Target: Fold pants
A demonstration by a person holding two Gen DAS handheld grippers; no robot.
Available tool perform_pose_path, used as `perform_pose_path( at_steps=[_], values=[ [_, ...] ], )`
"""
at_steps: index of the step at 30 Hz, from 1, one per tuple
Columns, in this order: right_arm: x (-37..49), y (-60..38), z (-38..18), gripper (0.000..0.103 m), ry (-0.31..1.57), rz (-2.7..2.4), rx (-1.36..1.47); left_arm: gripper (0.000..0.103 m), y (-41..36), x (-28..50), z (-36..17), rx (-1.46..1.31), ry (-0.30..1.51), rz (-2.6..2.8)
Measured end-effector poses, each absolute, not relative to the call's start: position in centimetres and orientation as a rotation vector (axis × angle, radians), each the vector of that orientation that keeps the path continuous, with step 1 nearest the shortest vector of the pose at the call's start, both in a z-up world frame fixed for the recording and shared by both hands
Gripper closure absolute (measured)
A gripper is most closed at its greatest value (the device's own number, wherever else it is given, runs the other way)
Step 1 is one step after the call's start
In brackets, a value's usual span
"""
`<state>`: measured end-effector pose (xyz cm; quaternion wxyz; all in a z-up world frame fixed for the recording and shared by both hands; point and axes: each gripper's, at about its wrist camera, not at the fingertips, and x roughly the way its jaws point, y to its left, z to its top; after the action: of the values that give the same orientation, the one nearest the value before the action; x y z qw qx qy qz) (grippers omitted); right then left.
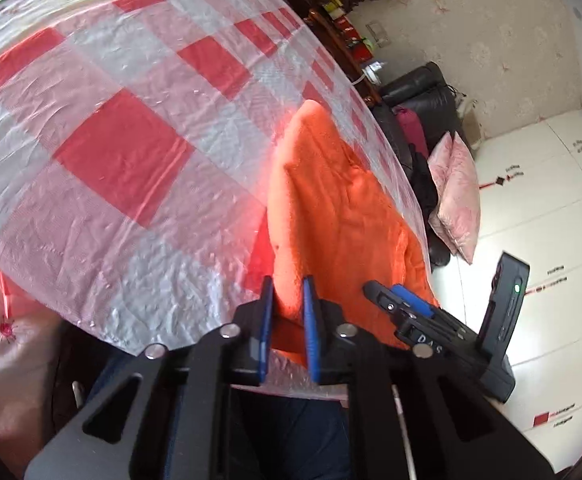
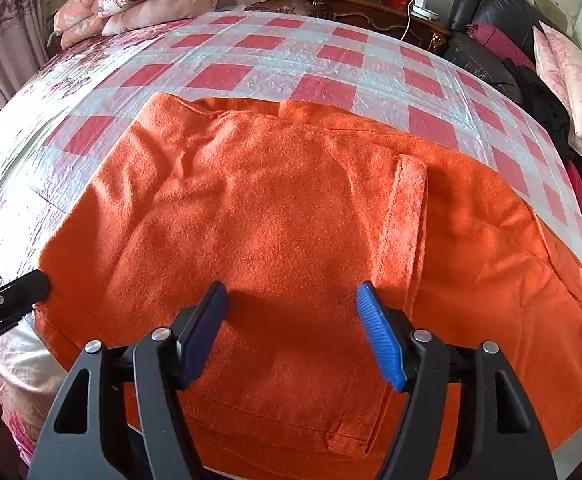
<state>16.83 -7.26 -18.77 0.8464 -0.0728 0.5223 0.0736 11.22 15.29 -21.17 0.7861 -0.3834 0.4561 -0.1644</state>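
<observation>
On the checked bed cover [image 2: 275,60], left hand-held gripper [image 1: 287,292] seemingly pinches orange pants [image 2: 275,216]; right hand-held gripper [image 2: 291,296] gapes empty.

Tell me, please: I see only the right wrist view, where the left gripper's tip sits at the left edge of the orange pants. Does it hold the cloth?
Observer: Yes. In the left wrist view the left gripper is shut on a fold of the orange pants; cloth fills the gap between its blue pads.
Operator: Is my right gripper visible from there?
Observer: Yes. The right gripper shows on the right, over the pants near the bed's edge.
Operator: Does its black unit look powered?
Observer: A green light glows on the black unit.
</observation>
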Motion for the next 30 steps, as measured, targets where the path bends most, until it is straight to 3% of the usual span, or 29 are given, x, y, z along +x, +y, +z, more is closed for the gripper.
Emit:
perform_pose_path(
  at_steps=[5, 11, 18, 20, 22, 26, 30],
  values=[
    [18.4, -6.3, -16.7, 0.036, 1.120, 0.221, -0.078, 0.094, 14.9, 11.1, -20.2, -0.730, 0.963, -0.353],
    [21.8, 1.8, -14.3, 0.033, 1.150, 0.390, -0.164, 0.094, 14.7, 10.5, -19.8, -0.659, 0.945, -0.344],
    [23.6, 8.5, -16.6, 0.033, 1.208, 0.395, -0.285, 0.095, 12.7, 9.4, -17.5, -0.451, 0.872, -0.343],
    [23.7, 9.0, -17.3, 0.043, 1.206, 0.372, -0.325, 0.095, 12.5, 9.3, -17.1, -0.428, 0.853, -0.354],
    [23.7, 9.0, -17.7, 0.086, 1.201, 0.337, -0.353, 0.095, 12.7, 9.4, -17.0, -0.433, 0.848, -0.360],
    [23.9, 8.0, -17.6, 0.097, 1.185, 0.318, -0.307, 0.095, 13.8, 9.4, -18.1, -0.497, 0.867, -0.368],
    [24.0, 7.7, -17.4, 0.098, 1.173, 0.319, -0.262, 0.079, 15.2, 9.7, -19.9, -0.602, 0.908, -0.356]
  ],
)
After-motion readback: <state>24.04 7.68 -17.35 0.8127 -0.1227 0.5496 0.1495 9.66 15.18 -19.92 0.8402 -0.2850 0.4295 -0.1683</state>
